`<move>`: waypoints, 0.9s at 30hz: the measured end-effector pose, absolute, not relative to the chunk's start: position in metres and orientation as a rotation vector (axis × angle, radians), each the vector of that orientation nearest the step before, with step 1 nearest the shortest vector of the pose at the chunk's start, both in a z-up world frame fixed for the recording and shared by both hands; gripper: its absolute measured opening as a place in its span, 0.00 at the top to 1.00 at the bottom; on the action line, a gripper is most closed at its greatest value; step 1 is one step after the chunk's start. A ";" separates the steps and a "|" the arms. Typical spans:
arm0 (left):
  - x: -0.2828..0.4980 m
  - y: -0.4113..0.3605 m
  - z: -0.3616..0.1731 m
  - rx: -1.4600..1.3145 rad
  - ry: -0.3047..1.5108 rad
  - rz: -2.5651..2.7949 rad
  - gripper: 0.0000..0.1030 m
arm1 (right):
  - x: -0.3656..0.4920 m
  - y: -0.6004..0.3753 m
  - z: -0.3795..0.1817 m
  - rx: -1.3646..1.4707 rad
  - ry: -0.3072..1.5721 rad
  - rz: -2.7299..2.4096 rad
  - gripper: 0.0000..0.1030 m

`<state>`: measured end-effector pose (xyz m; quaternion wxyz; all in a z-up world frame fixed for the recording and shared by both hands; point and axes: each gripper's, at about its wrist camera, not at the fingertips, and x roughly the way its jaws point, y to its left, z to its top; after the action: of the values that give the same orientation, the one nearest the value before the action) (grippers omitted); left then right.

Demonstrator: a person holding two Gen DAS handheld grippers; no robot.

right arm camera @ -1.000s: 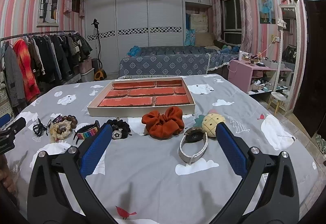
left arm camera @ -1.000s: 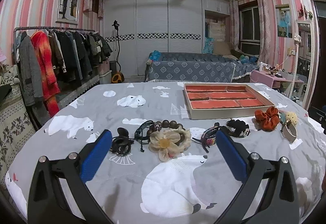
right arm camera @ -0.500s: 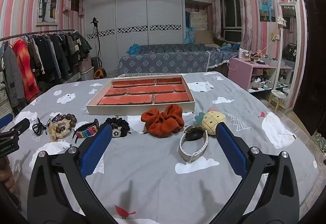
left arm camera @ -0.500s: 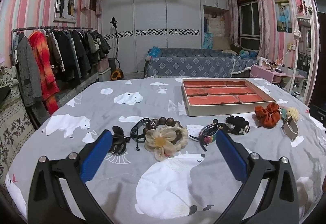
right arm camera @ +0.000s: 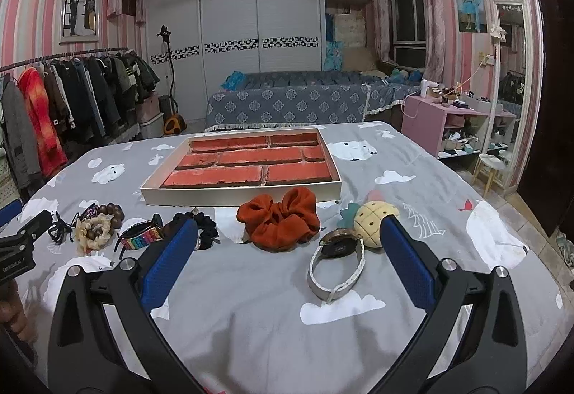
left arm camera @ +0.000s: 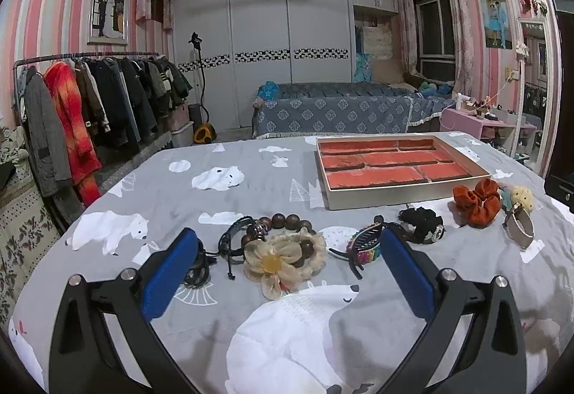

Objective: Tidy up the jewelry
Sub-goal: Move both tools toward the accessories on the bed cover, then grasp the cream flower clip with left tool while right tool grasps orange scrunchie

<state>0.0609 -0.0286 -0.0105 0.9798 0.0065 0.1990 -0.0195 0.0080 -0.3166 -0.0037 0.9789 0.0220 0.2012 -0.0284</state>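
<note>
One tray, two scrunchies, one watch

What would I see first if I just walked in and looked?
Probably the big tray with red compartments in the middle of the polar-bear bedspread. In front of it lies a row of accessories: a rust-orange scrunchie, a watch and a cream flower hair tie.

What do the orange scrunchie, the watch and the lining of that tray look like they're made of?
The orange scrunchie looks like soft matte fabric, gathered in folds. The watch seems to have a dark glossy face, likely glass, with a pale band that could be silicone or leather. The tray has a cream rim, perhaps card; its red lining looks velvety, though that is uncertain.
</note>
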 end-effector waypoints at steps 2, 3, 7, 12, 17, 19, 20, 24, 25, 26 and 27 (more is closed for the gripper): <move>0.064 -0.030 -0.012 0.015 0.405 -0.045 0.04 | 0.010 -0.316 -0.004 0.039 0.405 -0.059 0.04; 0.066 -0.030 -0.013 0.013 0.412 -0.048 0.04 | 0.012 -0.315 -0.004 0.039 0.409 -0.058 0.04; 0.076 -0.032 -0.020 0.002 0.446 -0.062 0.04 | 0.023 -0.316 -0.008 0.044 0.441 -0.048 0.04; 0.090 -0.034 -0.029 0.013 0.500 -0.052 0.04 | 0.033 -0.316 -0.013 0.047 0.457 -0.061 0.04; 0.109 -0.032 -0.046 0.022 0.591 -0.028 0.04 | 0.039 -0.317 -0.015 0.052 0.469 -0.059 0.04; 0.115 -0.032 -0.049 0.027 0.605 -0.028 0.04 | 0.041 -0.318 -0.016 0.050 0.472 -0.059 0.04; 0.118 -0.032 -0.051 0.036 0.610 -0.026 0.04 | 0.041 -0.317 -0.016 0.048 0.472 -0.061 0.04; 0.132 -0.034 -0.058 0.065 0.669 -0.027 0.06 | 0.059 -0.324 -0.018 0.048 0.516 -0.092 0.04; 0.136 -0.034 -0.060 0.062 0.683 -0.030 0.08 | 0.065 -0.328 -0.018 0.065 0.532 -0.096 0.04; 0.141 -0.033 -0.063 0.057 0.707 -0.036 0.17 | 0.070 -0.331 -0.018 0.081 0.539 -0.096 0.04; 0.144 -0.033 -0.065 0.052 0.726 -0.046 0.27 | 0.074 -0.334 -0.018 0.091 0.543 -0.101 0.04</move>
<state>0.1441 -0.0328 -0.0653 0.9343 0.0255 0.3550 -0.0224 0.0744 -0.3336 -0.0180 0.9611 0.0449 0.2678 -0.0497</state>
